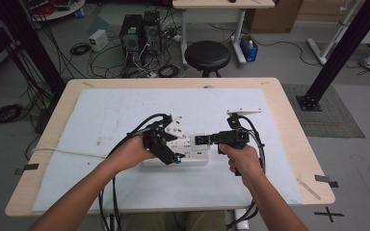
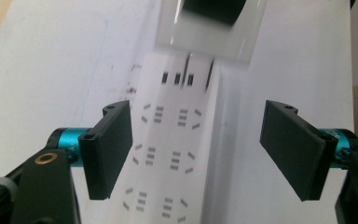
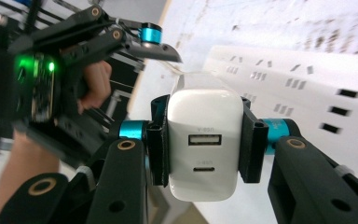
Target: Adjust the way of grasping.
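We've got a round black padded stool (image 1: 207,55) behind our light wooden table (image 1: 289,115), plus grey floor (image 1: 289,62) littered with tangled black cables (image 1: 5,113).

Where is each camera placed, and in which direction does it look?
High view: above the person's side, looking forward and down on the table; both forearms, left gripper, right gripper.
Left gripper view: rides the left gripper, looks along open jaws at the white power strip.
Right gripper view: rides the right gripper, shut on a white USB charger.
Shared: all three show the power strip and charger.
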Demonstrator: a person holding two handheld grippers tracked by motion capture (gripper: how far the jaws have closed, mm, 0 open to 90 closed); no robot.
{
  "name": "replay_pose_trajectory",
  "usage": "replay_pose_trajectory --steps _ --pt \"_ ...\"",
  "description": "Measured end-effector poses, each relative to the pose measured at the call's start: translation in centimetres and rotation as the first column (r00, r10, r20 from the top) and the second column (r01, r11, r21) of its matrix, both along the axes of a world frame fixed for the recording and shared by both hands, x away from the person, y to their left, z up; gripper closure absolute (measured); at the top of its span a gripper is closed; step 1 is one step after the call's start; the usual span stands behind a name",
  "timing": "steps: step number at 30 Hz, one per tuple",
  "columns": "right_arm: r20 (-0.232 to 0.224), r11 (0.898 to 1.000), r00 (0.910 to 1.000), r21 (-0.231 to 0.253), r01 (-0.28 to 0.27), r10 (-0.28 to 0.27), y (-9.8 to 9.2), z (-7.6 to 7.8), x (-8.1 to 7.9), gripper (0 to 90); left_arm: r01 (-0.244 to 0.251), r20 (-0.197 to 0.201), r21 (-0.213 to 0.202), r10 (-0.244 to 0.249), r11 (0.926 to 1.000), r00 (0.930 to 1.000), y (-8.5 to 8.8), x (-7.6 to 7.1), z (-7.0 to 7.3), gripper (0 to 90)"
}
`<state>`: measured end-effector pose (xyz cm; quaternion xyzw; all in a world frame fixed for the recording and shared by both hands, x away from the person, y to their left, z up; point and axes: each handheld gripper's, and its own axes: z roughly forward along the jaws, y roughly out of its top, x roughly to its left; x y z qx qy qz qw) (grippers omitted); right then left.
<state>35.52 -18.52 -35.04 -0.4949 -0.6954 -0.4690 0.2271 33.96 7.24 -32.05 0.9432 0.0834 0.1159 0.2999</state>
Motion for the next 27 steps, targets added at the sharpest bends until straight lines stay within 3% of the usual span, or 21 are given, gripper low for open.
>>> replay_pose_trajectory --steps 4,7,11,13,14,17,21,23,25,27 --pt "0.073 0.996 0.9971 -0.089 -0.014 0.02 -0.4 0.8 -0.1 62.1 -0.06 -0.068 0.013 0.061 0.9981 0.9959 2.0 0.6 -0.2 20.0" --pt "0.125 0.987 0.9915 -0.16 -0.015 0.036 -0.8 1.6 0.0 62.1 -0.089 -0.103 0.018 0.09 0.9959 0.9905 3.6 0.9 0.0 20.0" --pt "0.163 0.967 0.9849 -0.255 -0.015 0.058 -1.4 2.5 0.2 62.1 -0.136 -0.103 0.08 0.144 0.9874 0.9842 5.9 1.2 0.5 20.0" --pt "0.186 0.951 0.9794 -0.31 -0.017 0.078 -1.6 2.9 0.2 62.1 -0.15 -0.118 0.102 0.162 0.9833 0.9796 7.1 1.4 0.6 20.0" --pt "0.195 0.937 0.9762 -0.348 -0.021 0.094 -1.7 3.1 0.2 62.1 -0.159 -0.127 0.115 0.173 0.9807 0.9768 7.7 1.5 0.7 20.0" --pt "0.228 0.884 0.9621 -0.467 -0.027 0.149 -1.9 3.9 0.1 62.1 -0.175 -0.135 0.169 0.199 0.97 0.9707 9.6 1.8 0.7 20.0" --pt "0.257 0.832 0.9445 -0.554 -0.029 0.204 -2.4 5.1 0.0 62.1 -0.198 -0.133 0.217 0.23 0.9559 0.9641 11.6 2.1 0.8 20.0" --pt "0.26 0.805 0.9366 -0.592 -0.037 0.234 -2.7 5.7 0.0 62.0 -0.198 -0.125 0.234 0.231 0.952 0.9648 12.2 2.0 0.8 20.0" --pt "0.267 0.773 0.9281 -0.634 -0.034 0.26 -2.9 6.1 0.1 62.1 -0.197 -0.128 0.251 0.234 0.9479 0.9639 12.8 2.1 0.8 20.0" --pt "0.261 0.733 0.9226 -0.68 -0.033 0.284 -3.2 6.5 0.1 62.0 -0.201 -0.14 0.269 0.245 0.942 0.9595 13.4 2.2 0.8 20.0"
